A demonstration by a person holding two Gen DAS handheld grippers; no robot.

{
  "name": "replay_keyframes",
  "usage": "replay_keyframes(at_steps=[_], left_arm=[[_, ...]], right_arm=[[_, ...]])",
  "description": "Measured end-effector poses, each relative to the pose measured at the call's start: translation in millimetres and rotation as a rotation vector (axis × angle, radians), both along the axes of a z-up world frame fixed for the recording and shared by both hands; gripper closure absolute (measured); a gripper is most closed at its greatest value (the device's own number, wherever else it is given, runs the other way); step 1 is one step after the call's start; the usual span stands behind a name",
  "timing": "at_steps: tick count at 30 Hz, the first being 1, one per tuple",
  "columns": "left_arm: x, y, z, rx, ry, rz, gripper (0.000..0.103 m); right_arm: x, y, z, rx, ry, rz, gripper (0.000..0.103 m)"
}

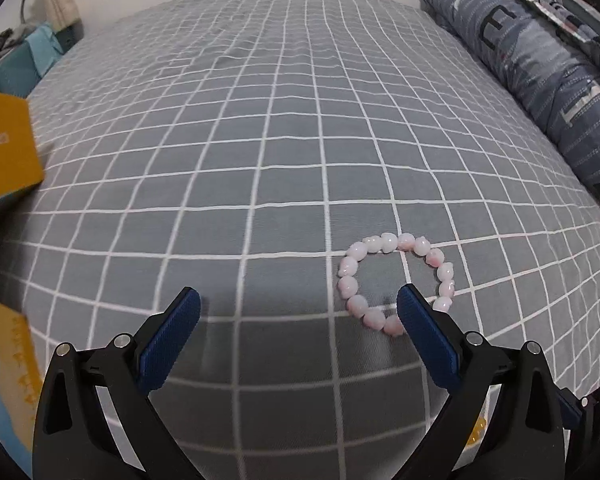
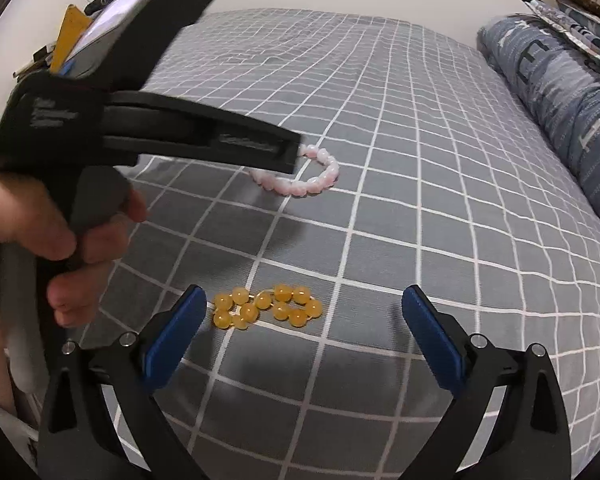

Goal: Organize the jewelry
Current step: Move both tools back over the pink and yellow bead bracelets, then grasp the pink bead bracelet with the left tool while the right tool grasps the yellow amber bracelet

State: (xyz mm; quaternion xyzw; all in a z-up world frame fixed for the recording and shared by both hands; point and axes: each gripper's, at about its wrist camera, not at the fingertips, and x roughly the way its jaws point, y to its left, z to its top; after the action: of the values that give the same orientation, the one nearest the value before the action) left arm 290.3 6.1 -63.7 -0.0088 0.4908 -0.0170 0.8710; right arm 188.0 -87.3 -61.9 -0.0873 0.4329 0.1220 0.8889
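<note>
Grey bedsheet [image 1: 260, 140] with a white grid covers the whole work surface, rolled blue patterned quilt [image 1: 540, 72] along the right edge, yellow box [image 1: 4, 152] at the left edge.

Left wrist view: left gripper [image 1: 298, 308] hovers low over the sheet, fingers spread wide, nothing between them. Pink bead bracelet [image 1: 396, 276] lies flat in an open ring on the sheet, just inside and ahead of the right finger [image 1: 424, 332]; that fingertip overlaps the ring's near side, contact unclear. Left finger sits well apart from the beads.

Right wrist view: right gripper [image 2: 304, 308] also spread wide, empty. Yellow bead bracelet [image 2: 268, 306] lies bunched on the sheet between the fingers, closer to the left finger [image 2: 180, 328], not touched. Farther up, the left gripper [image 2: 220, 144] comes in from the left, held by a person's hand [image 2: 52, 232] on its handle; its tip covers part of the pink bead bracelet [image 2: 320, 178]. Quilt [image 2: 560, 92] at right.
</note>
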Motion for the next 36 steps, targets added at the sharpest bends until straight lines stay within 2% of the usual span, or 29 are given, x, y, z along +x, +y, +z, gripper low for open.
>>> replay_keyframes(at_steps=[3, 8, 11, 13, 22, 23, 25, 27, 29, 36], left_arm=[[6, 1, -8, -0.004, 0.001, 0.014, 0.007], [10, 3, -15, 0.012, -0.009, 0.027, 0.009], [8, 4, -13, 0.021, -0.015, 0.042, 0.022], [7, 5, -13, 0.029, -0.016, 0.045, 0.035], [3, 9, -9, 0.035, -0.018, 0.039, 0.075], [2, 8, -9, 0.035, -0.017, 0.039, 0.077], [2, 10, -7, 0.039, -0.019, 0.043, 0.091], [0, 12, -6, 0.019, -0.023, 0.047, 0.091], [-1, 14, -6, 0.016, -0.026, 0.043, 0.092], [-3, 13, -2, 0.003, -0.03, 0.042, 0.093]], right_arm=[[5, 3, -9, 0.004, 0.033, 0.007, 0.013], [7, 9, -13, -0.005, 0.036, 0.025, 0.019], [2, 12, -14, -0.004, 0.036, 0.031, 0.023], [2, 13, -15, -0.005, 0.036, 0.037, 0.026], [-5, 18, -13, 0.012, 0.037, 0.068, 0.046], [-6, 18, -13, 0.015, 0.036, 0.071, 0.051], [-8, 20, -12, 0.015, 0.039, 0.076, 0.06], [-8, 20, -11, 0.013, 0.038, 0.077, 0.077], [-8, 19, -10, 0.018, 0.037, 0.069, 0.087], [-14, 19, -8, 0.021, 0.03, 0.065, 0.087]])
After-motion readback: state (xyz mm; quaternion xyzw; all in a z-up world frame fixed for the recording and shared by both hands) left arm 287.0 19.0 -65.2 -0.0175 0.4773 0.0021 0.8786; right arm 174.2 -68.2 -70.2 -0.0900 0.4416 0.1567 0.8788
